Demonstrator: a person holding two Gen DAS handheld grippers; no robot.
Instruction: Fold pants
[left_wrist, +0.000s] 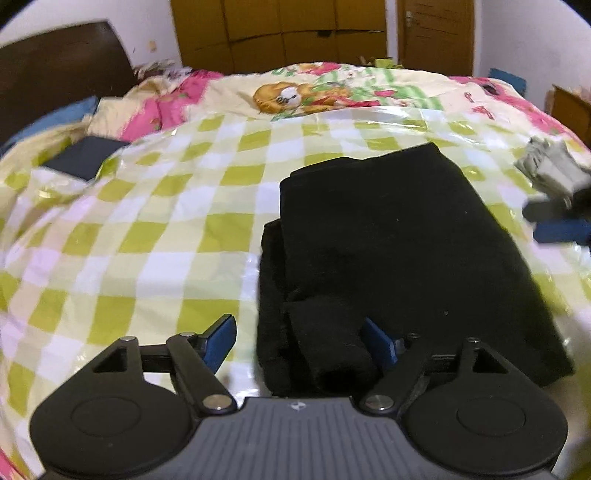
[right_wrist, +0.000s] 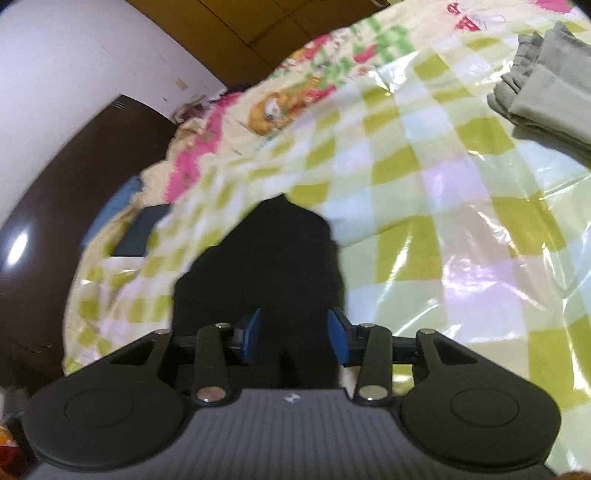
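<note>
Between the blue pads of the left claw (left_wrist: 301, 341) sits a rolled bit of the black pants (left_wrist: 391, 236). The pads are spread wide apart, so this claw is let go and not squeezing. One pad (left_wrist: 378, 341) touches the cloth and the other pad (left_wrist: 221, 338) is over the bed cover, away from the cloth.

Over on the other side, the right claw (right_wrist: 295, 338) has black cloth from the pants (right_wrist: 266, 266) between its pads too. That picture is blurry, so I cannot tell if it is squeezing the cloth or just around it.

Out from the claws, the pants lie folded in a thick dark stack on the bed. They rest on a shiny checked cover (left_wrist: 155, 229) with green and white squares. Beyond it is a blanket with a cartoon picture (left_wrist: 291, 98) and pink flowers.

Well away from the pants, near the right edge, lies a pile of gray folded clothes (right_wrist: 550, 96). A dark flat thing (left_wrist: 83, 157) lies far off to the left, near a brown headboard (left_wrist: 55, 70). Brown cupboard doors (left_wrist: 280, 31) stand at the back wall
</note>
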